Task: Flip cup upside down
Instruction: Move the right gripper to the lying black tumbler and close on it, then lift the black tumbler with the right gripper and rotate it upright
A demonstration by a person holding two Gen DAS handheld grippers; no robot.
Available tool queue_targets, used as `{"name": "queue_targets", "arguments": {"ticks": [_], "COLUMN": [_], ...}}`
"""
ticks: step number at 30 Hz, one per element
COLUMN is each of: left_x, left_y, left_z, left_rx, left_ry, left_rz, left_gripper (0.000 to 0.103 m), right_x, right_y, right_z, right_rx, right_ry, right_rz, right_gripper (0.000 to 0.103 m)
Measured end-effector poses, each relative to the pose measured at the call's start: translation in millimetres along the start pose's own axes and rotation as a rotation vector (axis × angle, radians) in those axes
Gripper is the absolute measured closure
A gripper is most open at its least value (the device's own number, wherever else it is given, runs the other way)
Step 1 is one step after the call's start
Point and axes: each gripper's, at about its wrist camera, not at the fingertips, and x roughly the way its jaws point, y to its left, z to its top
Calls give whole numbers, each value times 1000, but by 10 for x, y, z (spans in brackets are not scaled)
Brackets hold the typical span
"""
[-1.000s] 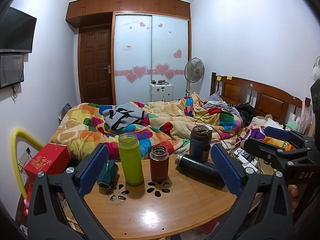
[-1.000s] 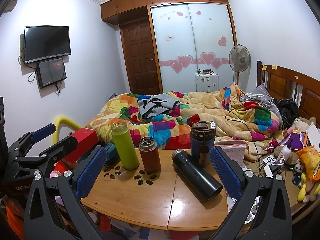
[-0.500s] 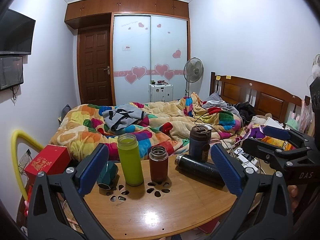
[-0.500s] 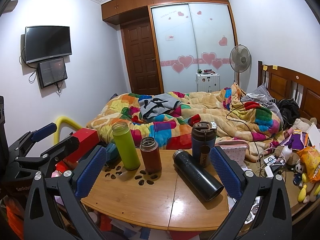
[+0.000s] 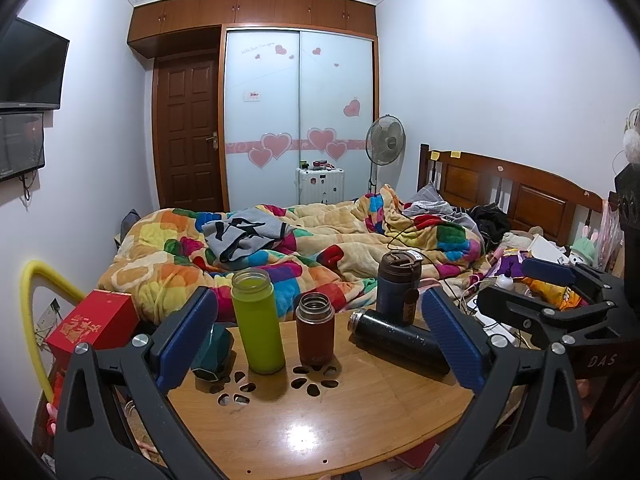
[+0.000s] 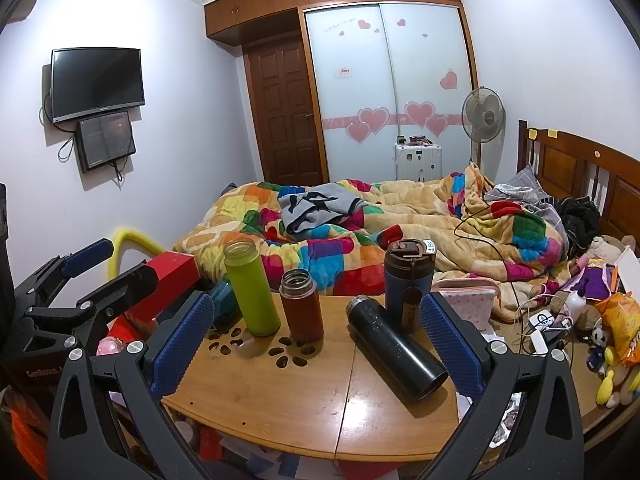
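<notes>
On a round wooden table (image 5: 320, 428) (image 6: 280, 396) stand an open lime-green bottle (image 5: 258, 322) (image 6: 252, 288), an open brown-red flask (image 5: 315, 330) (image 6: 302, 306) and a lidded dark-blue tumbler (image 5: 396, 288) (image 6: 408, 284). A black flask (image 5: 400, 342) (image 6: 396, 348) lies on its side. A teal cup (image 5: 214, 348) (image 6: 224, 300) sits at the table's left edge. My left gripper (image 5: 320, 336) (image 6: 80, 276) is open and empty, short of the bottles. My right gripper (image 6: 316, 336) (image 5: 532, 292) is open and empty, nearer the black flask.
A red box (image 5: 94, 322) and a yellow hose (image 5: 36, 308) lie left of the table. A bed with a colourful blanket (image 5: 320, 248) is behind it. Cables, toys and snack bags (image 6: 600, 320) clutter the right side.
Both grippers have drifted slightly; the scene sits a little lower in the views. Nothing on the table has moved.
</notes>
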Motion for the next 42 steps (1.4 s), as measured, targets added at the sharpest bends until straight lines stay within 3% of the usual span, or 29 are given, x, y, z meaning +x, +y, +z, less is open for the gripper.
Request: {"name": "queue_targets", "arguments": {"ticks": [5, 9, 19, 28, 33, 36, 42], "left_x": [90, 320, 890, 1224, 1341, 1379, 1384], "left_y": [-28, 14, 66, 42, 34, 3, -35], "left_z": [6, -80, -535, -969, -1143, -1199, -1307], "left_rx": [-6, -25, -3, 4, 5, 23, 39], "left_ry": [-10, 2, 114, 232, 254, 249, 199], "left_rz": [11, 26, 43, -12, -34, -29, -48], "left_gripper": [0, 0, 0, 0, 0, 0, 0], "right_x": [83, 238, 1063, 1778, 2066, 2117, 2044], "right_y": [-95, -267, -1069, -1347, -1367, -1364, -1266], "right_z": [-68, -166, -656, -915, -1010, -1044, -1072], "right_rx": [7, 8, 52, 23, -12, -47, -62], "right_ry": [11, 59, 332, 515, 610, 626, 637], "right_rz": [-11, -68, -168, -77, -23, -14, 89], "right_gripper": [0, 0, 0, 4, 19, 26, 40]}}
